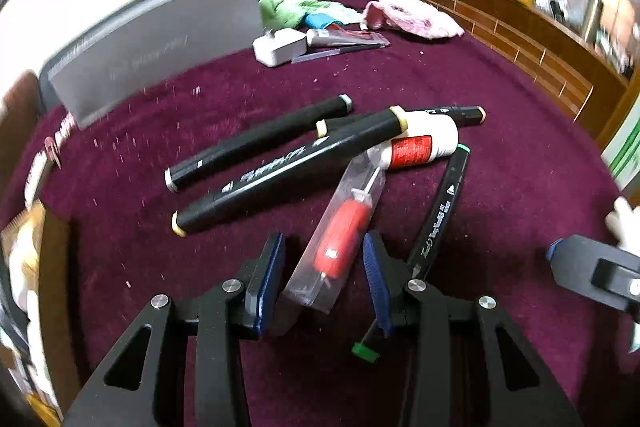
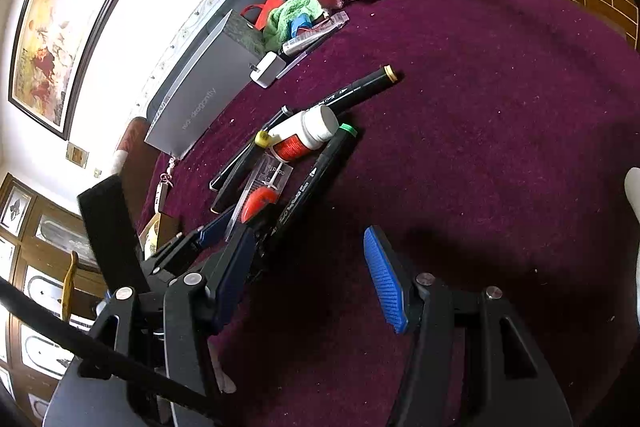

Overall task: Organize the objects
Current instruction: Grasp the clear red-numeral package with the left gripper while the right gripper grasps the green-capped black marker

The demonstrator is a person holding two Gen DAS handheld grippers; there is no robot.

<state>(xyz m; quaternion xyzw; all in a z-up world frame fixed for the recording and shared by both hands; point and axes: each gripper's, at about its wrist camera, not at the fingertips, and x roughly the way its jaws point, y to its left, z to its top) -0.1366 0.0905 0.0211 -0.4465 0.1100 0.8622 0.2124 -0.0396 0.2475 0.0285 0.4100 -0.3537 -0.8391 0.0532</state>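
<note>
A pile lies on the maroon cloth: black markers [image 1: 280,171], a green-capped marker [image 1: 444,203], a white bottle with a red label [image 1: 424,143] and a clear sleeve holding a red tool [image 1: 340,239]. My left gripper [image 1: 324,267] is open, its blue pads on either side of the sleeve's near end, not closed on it. In the right wrist view the same pile shows, with the bottle [image 2: 308,131], the green-capped marker [image 2: 316,175] and the red tool [image 2: 258,203]. My right gripper [image 2: 312,275] is open and empty over bare cloth, right of the left gripper [image 2: 216,227].
A grey box [image 1: 156,43] stands at the back left. Behind the pile lie a white charger [image 1: 276,47], a tube [image 1: 344,37], a green cloth [image 1: 288,9] and a pink cloth [image 1: 408,15]. A wooden brick-pattern panel [image 1: 520,39] borders the right side.
</note>
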